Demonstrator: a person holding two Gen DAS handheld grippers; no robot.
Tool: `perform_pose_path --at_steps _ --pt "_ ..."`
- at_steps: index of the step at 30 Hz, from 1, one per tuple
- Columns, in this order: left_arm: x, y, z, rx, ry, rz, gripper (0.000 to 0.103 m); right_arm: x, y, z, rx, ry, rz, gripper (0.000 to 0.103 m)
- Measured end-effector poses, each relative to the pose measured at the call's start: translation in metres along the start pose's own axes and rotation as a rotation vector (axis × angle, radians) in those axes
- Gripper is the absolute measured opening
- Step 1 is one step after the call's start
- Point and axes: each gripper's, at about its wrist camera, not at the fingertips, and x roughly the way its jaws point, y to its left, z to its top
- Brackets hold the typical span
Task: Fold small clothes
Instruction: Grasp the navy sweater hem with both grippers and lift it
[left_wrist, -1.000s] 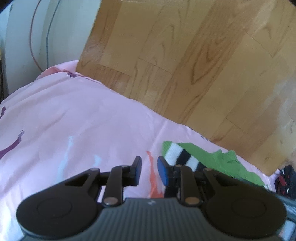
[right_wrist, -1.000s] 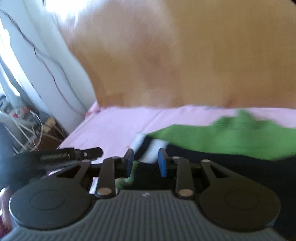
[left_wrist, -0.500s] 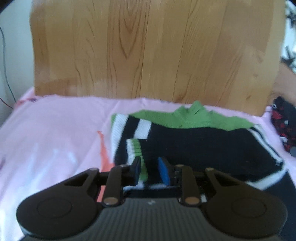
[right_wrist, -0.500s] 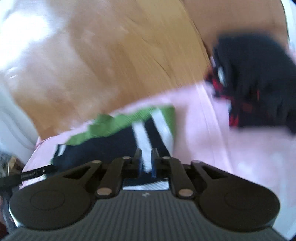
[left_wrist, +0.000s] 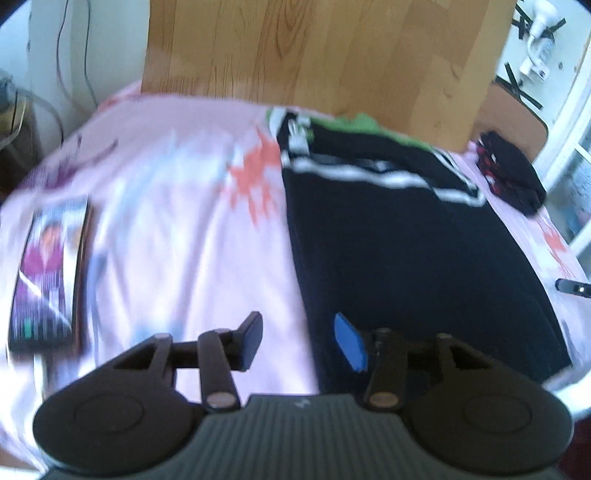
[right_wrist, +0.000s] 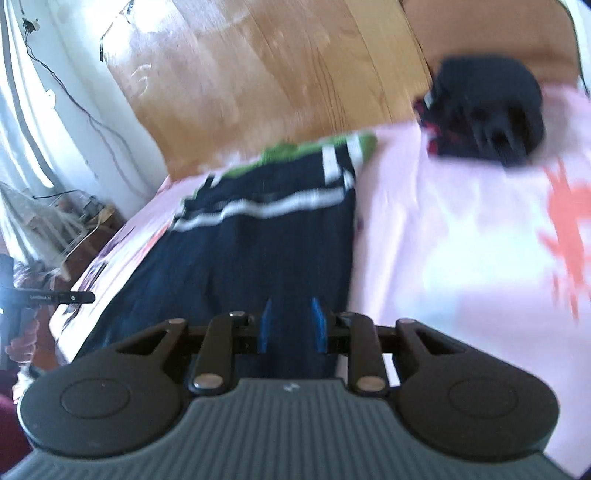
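Note:
A dark navy garment (left_wrist: 399, 236) with white stripes and green trim at its far end lies flat on the pink bedsheet (left_wrist: 177, 206). It also shows in the right wrist view (right_wrist: 258, 251). My left gripper (left_wrist: 299, 341) is open and empty, just above the garment's near left edge. My right gripper (right_wrist: 291, 325) is open and empty, over the garment's near right part. Both views are motion-blurred.
A wooden headboard (left_wrist: 325, 55) stands behind the bed. A black-and-red clothing pile lies at the far right (left_wrist: 509, 173), also in the right wrist view (right_wrist: 484, 114). A book or magazine (left_wrist: 48, 266) lies on the sheet at left. Cables and clutter sit beside the bed (right_wrist: 55, 221).
Both grippers have pulled back toward the garment's near end and opened. The garment now lies stretched out flat, with its sleeves folded in.

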Motion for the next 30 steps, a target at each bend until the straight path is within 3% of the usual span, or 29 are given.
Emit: perform_pose_path --at_steps 9,11,12,13,14,17,19,23,26,30 --pt "-0.003 -0.02 -0.043 -0.045 0.081 -0.035 0.052 -0.038 -0.013 -0.054 0.06 0.094 0.039 0.032" --pt "-0.003 -0.026 -0.044 -0.021 0.073 -0.017 0.046 -0.035 -0.014 -0.061 0.084 0.122 0.057 0.035" --pt "-0.003 -0.026 -0.043 -0.014 0.075 -0.012 0.024 -0.032 -0.014 -0.064 0.089 0.132 0.069 0.035" --pt "-0.002 -0.026 -0.043 -0.017 0.084 -0.015 0.011 -0.03 -0.01 -0.065 0.088 0.119 0.085 0.034" --pt "-0.002 -0.024 -0.042 -0.03 0.088 -0.027 0.01 -0.026 -0.007 -0.066 0.091 0.118 0.1 0.033" --pt "-0.005 -0.018 -0.037 -0.065 0.078 -0.046 0.009 -0.015 -0.002 -0.062 0.075 0.14 0.104 0.011" --pt "-0.013 -0.011 -0.031 -0.111 0.041 -0.084 0.009 -0.015 -0.001 -0.058 0.064 0.146 0.115 0.01" --pt "-0.023 0.006 -0.004 -0.224 -0.065 -0.176 0.009 -0.031 -0.007 -0.033 0.108 0.043 0.173 0.01" --pt "-0.014 0.011 0.035 -0.272 -0.127 -0.211 0.009 -0.032 -0.012 -0.002 0.145 -0.045 0.175 0.01" --pt "0.017 0.005 0.118 -0.271 -0.201 -0.168 0.01 -0.001 -0.025 0.057 0.185 -0.132 0.138 0.01"
